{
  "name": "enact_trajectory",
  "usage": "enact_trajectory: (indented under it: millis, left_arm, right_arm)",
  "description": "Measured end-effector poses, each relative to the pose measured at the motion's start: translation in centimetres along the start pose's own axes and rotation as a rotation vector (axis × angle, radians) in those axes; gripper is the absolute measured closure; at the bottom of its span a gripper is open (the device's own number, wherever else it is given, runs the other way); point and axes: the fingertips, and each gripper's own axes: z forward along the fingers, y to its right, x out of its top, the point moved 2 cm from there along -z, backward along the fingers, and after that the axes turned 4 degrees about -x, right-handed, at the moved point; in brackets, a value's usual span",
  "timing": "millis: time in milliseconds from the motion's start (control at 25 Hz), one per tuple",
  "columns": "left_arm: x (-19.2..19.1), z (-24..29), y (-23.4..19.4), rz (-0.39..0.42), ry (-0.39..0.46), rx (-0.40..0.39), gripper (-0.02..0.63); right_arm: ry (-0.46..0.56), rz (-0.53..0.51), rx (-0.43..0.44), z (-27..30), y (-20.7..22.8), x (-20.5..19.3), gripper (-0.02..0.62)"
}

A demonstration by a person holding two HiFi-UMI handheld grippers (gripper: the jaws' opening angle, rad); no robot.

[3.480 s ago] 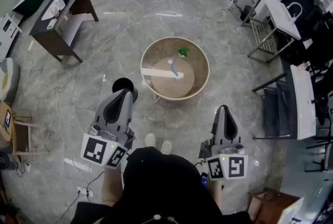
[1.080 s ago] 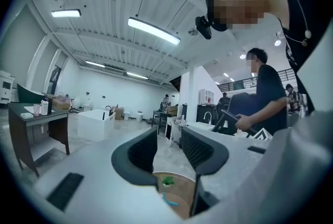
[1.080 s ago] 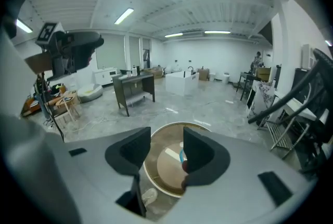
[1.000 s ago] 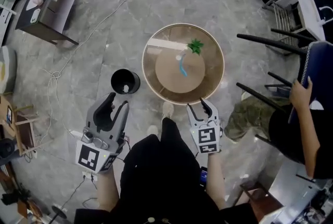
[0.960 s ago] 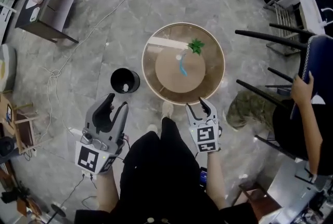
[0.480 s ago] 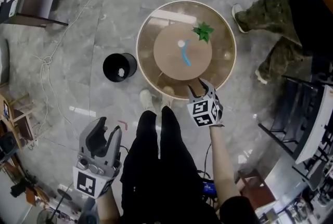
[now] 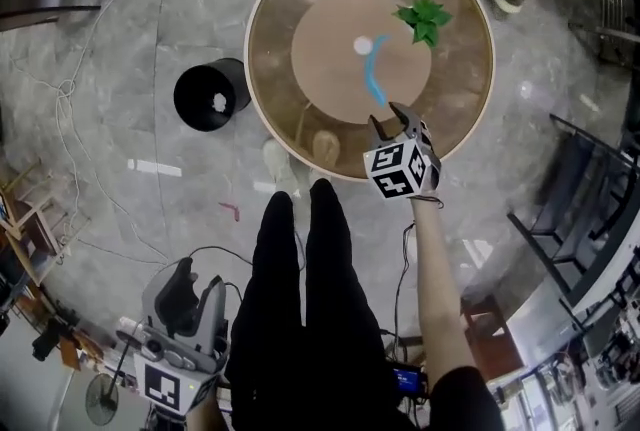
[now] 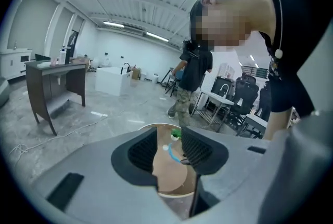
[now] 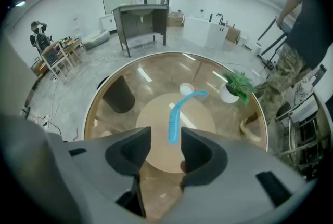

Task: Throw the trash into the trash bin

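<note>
Blue strip [image 7: 374, 79], curved and toothed like a comb, lies on the centre of the round glass table [image 7: 280, 19]. A small white round piece [image 7: 362, 45] sits just beside its far end. Potted green plant [image 7: 425, 17] stands toward the table's far right edge.

Right gripper [image 7: 388, 121] hangs over the table's near side and points steeply down at the strip. Its jaws are wide but closing, with the pads on nothing. In the right gripper view the strip's near end shows in the gap just ahead of the tips.

Black trash bin [image 7: 208, 96] stands on the floor just left of the table, with something white inside.

Left gripper [image 7: 190, 284] is well apart from the table, low beside the person's leg, jaws apart and empty.
</note>
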Motion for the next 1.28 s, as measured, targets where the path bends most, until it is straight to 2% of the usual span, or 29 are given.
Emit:
enact_trajectory:
  millis: [240,400,600,880,1120,1280]
  left_arm:
    - [-1.6,0.5,-0.4,-0.029,-0.033,0.011,0.459]
    - [-1.8,0.8,-0.5,-0.041,-0.033,0.018,0.459]
    - [-2.1,0.8,-0.4,-0.045,-0.041,0.025,0.459]
    - [-2.5,0.7,-1.0,-0.053,-0.046,0.047,0.465]
    - [-2.8,-0.3,-1.4,-0.065,-0.034,0.068,0.472]
    - [-1.8,-0.8,-2.2,-0.119,0.029,0.088,0.477]
  right_arm:
    - [-0.063,-0.005,0.021,3.3,0.3,-1.5,0.414]
    - [-0.089,0.032,0.040,4.3,0.8,-1.9,0.442]
    - [-0.129,0.012,0.027,5.1,1.4,-2.4,0.505]
    - [-0.141,0.047,0.060,5.5,1.5,-2.6,0.531]
    - [-0.070,0.045,0.021,3.1,1.4,-0.3,0.551]
    - [0.009,0.025,0.015,0.3,-0.3,3.0,0.552]
